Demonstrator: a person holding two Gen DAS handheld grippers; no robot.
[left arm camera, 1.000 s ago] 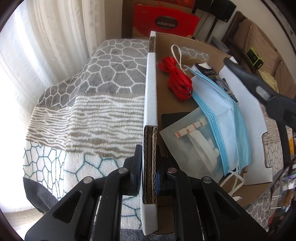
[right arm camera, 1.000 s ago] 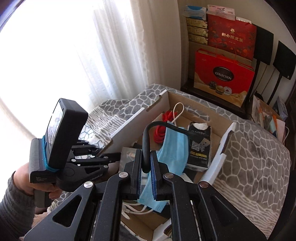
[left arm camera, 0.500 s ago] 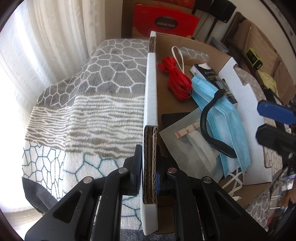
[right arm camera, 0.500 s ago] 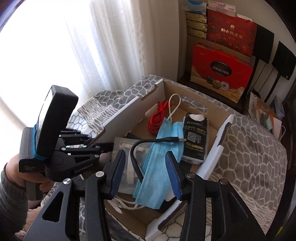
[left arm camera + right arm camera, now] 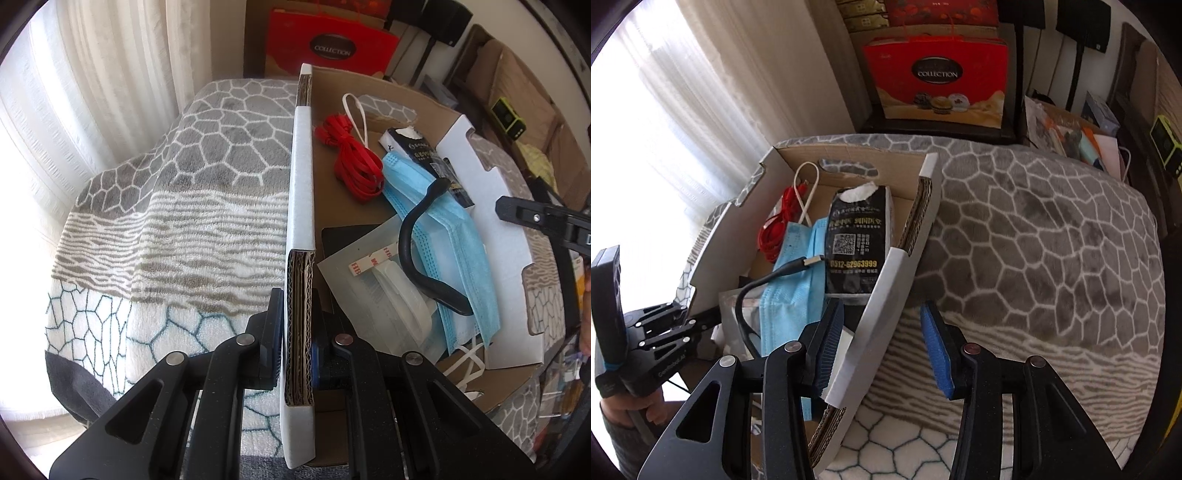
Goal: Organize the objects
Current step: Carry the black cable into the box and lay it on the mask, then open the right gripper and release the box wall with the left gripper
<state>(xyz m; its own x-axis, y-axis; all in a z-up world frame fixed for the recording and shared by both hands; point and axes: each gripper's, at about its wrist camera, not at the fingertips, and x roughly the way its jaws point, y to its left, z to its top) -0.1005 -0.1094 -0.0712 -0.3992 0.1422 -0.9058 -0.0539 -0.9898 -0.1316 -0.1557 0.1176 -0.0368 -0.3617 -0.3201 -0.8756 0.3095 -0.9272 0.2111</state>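
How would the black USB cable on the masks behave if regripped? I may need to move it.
The black cable probably holds its shape: it arcs stiffly over the blue masks. It looks light and thin, so it could slip or spring sideways. The masks would likely shift with it.

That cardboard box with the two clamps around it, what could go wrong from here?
The left gripper pinches only one wall of the cardboard box, so a pull might tilt it or bend the wall. The black cable lies loosely over the blue masks and could slide off. The open right gripper straddles the opposite wall and might nudge it.
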